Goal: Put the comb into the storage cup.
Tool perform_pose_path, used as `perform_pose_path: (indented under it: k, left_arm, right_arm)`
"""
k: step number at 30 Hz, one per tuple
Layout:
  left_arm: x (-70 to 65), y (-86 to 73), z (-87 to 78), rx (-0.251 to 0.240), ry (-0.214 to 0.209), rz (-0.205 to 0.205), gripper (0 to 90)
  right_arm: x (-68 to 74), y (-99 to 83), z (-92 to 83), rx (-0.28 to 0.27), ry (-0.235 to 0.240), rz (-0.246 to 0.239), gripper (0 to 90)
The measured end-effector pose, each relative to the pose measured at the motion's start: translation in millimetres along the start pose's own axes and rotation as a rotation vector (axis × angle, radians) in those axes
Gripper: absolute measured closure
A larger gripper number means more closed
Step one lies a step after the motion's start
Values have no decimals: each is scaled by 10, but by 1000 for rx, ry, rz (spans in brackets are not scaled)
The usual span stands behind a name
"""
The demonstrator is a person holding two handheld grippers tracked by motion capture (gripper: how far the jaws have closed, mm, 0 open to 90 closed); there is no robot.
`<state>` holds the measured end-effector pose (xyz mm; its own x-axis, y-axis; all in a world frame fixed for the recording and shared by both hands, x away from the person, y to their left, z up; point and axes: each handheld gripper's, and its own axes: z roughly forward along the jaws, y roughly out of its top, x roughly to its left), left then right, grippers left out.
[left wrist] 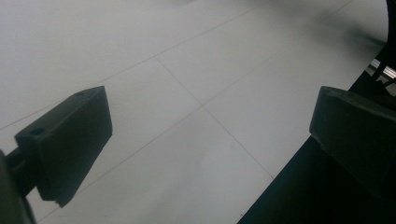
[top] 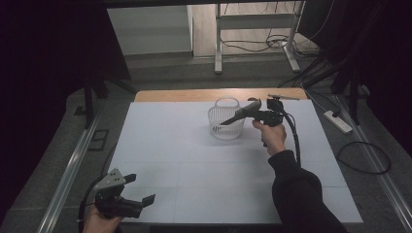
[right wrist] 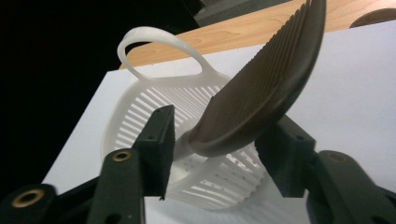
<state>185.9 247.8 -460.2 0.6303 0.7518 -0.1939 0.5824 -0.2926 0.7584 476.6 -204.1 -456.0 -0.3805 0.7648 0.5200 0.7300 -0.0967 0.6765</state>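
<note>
A small white slatted basket (top: 227, 132) with a loop handle stands on the white table, far middle. A grey spoon-like utensil (top: 247, 109) with a ridged oval head leans out of it, slanting up to the right. My right gripper (top: 254, 113) is at the utensil's head, just right of the basket. In the right gripper view the ridged head (right wrist: 261, 88) sits between the jaws of that gripper (right wrist: 219, 145); a gap shows at the left jaw, so it is open. The basket (right wrist: 135, 116) lies behind. My left gripper (top: 139, 188) hovers open and empty at the near left corner (left wrist: 212, 112).
The white sheet (top: 194, 160) covers the table; a wooden edge (top: 194, 94) shows at the far side. The table's near edge runs close beside the left gripper. Beyond the table are a metal frame, floor cables and a power strip (top: 337, 121).
</note>
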Motion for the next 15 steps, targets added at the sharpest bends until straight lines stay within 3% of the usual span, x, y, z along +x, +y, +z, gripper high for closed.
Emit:
perform_pose_path:
  k: [15]
  left_arm:
    - [-3, 0, 1, -1, 0, 2, 2]
  right_arm:
    - [95, -6, -71, 58, -65, -119, 271]
